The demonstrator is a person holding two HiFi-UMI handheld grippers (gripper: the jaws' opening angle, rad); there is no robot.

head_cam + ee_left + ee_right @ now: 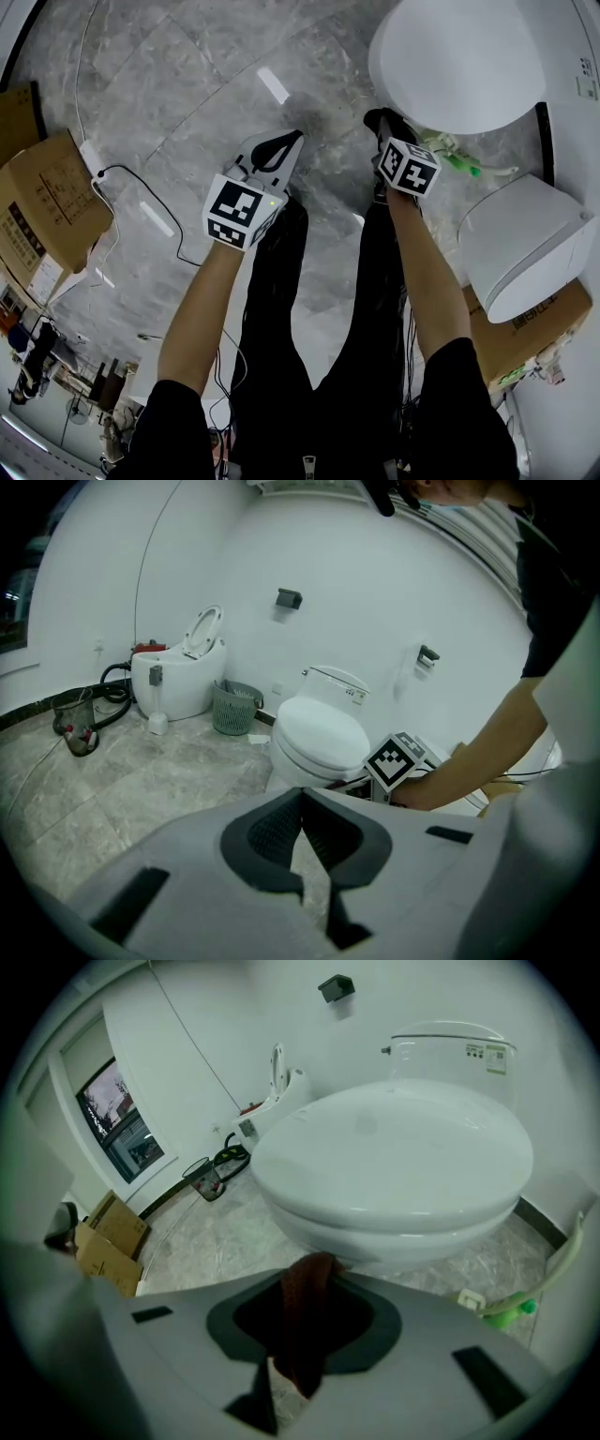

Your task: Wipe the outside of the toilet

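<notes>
Toilet (394, 1162) just ahead of right claw (314, 1262) clenched on brown cloth (302, 1335); left claw (302, 796) clenched, empty.

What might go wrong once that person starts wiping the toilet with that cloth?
1. The right gripper pinches only a narrow fold of the brown cloth. Rubbing it against the toilet might pull it loose.
2. A green item lies on the floor close to the toilet's base. A low sweep around that side could knock it away.
</notes>
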